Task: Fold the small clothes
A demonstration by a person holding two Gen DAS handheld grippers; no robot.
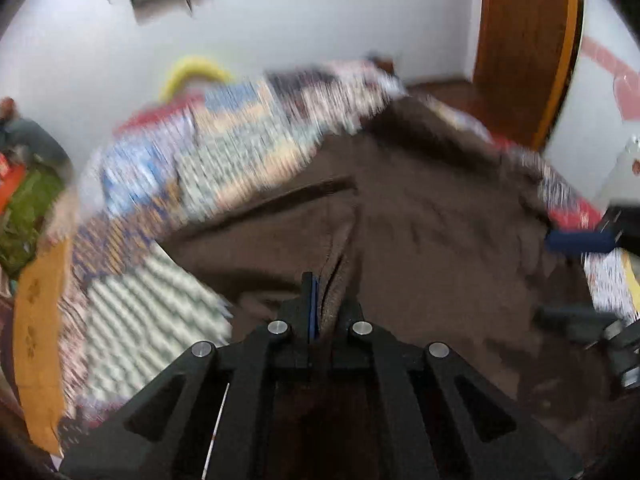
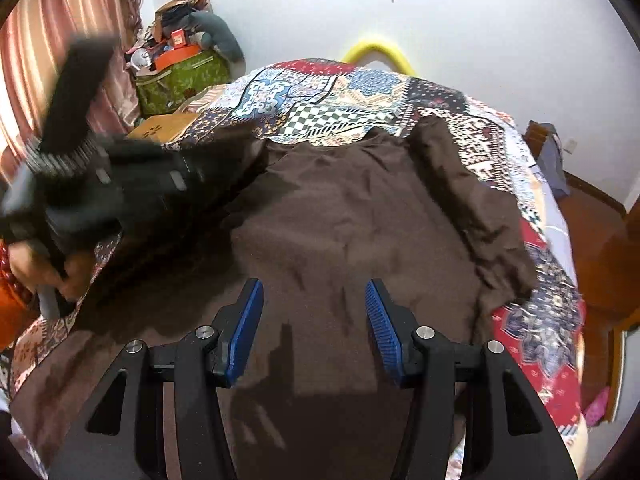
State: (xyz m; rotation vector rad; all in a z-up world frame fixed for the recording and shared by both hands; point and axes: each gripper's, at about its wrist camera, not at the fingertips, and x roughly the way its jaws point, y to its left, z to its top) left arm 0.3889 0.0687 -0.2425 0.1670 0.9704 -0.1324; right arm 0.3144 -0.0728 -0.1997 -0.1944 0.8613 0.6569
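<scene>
A brown garment (image 2: 360,216) lies spread on a patchwork bedspread (image 2: 320,92), one sleeve folded along its right side. My right gripper (image 2: 314,304) is open and empty, its blue pads just above the garment's near part. My left gripper (image 1: 326,300) is shut on a pinched fold of the brown garment (image 1: 420,240); this view is blurred by motion. The left gripper shows in the right wrist view (image 2: 224,168) as a blurred black body at the garment's left edge. The right gripper's blue finger (image 1: 580,240) shows at the right edge of the left wrist view.
The bed stands against a white wall (image 2: 480,40). A green box piled with clutter (image 2: 180,76) and pink curtains (image 2: 60,40) are at the left. A yellow hoop (image 2: 378,52) is behind the bed. A wooden door (image 1: 524,48) is at the right.
</scene>
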